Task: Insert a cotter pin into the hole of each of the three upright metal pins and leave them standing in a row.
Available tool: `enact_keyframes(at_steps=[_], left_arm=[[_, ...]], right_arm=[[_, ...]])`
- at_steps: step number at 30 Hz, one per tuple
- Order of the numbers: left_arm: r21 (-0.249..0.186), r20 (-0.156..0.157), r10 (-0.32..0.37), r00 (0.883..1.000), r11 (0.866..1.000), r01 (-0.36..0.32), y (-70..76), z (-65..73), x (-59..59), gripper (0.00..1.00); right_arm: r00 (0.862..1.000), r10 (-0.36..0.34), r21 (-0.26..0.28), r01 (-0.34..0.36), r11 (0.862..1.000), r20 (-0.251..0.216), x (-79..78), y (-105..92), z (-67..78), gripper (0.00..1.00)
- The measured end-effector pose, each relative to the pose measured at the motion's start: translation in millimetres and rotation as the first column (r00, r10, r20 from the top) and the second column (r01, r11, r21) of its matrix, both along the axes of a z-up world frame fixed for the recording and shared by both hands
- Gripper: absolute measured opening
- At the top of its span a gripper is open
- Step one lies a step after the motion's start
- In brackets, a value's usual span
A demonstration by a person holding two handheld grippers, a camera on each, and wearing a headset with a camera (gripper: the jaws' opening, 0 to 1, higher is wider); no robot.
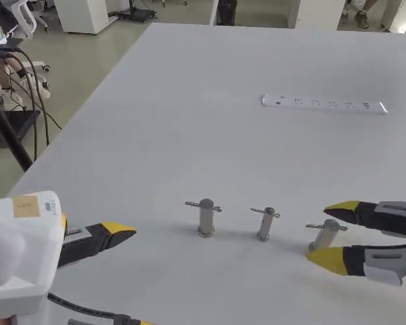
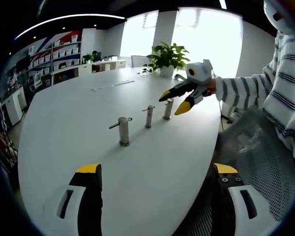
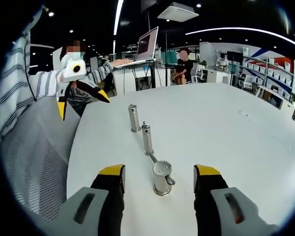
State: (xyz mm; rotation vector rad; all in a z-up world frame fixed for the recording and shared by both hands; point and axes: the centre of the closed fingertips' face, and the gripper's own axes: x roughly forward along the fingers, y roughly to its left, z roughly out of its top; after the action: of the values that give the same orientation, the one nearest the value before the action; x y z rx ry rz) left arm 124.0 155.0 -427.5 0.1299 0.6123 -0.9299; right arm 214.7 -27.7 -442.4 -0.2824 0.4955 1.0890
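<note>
Pins (image 1: pixel 266 226) stand in a row on the table (image 1: pixel 189 122), each with a cotter (image 1: pixel 264 212) through it; right gripper (image 1: pixel 317 231) gapes wide astride the end pin (image 1: pixel 324 235) (not touching); left gripper (image 2: pixel 157 168) wide open, empty, well clear.

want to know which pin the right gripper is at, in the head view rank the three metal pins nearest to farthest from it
1. Right pin, between the open jaws of the right gripper.
2. Middle pin, next along to the left.
3. Left pin, at the far left end of the row.
</note>
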Motion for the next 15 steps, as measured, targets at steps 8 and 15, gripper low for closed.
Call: enact_keyframes(at_steps=[8, 15], left_arm=[[-0.023, 0.010, 0.006, 1.000, 1.000, -0.006, 1.7, 2.1, 2.6, 0.91], [-0.045, 0.020, 0.012, 1.000, 0.999, -0.011, 3.0, 5.3, 4.6, 0.92]], right_arm=[[0.998, -0.068, 0.021, 0.068, 0.997, -0.001, -14.9, -3.1, 14.8, 0.66], [0.977, -0.213, 0.083, 0.214, 0.973, -0.030, -26.3, -13.6, 25.2, 0.74]])
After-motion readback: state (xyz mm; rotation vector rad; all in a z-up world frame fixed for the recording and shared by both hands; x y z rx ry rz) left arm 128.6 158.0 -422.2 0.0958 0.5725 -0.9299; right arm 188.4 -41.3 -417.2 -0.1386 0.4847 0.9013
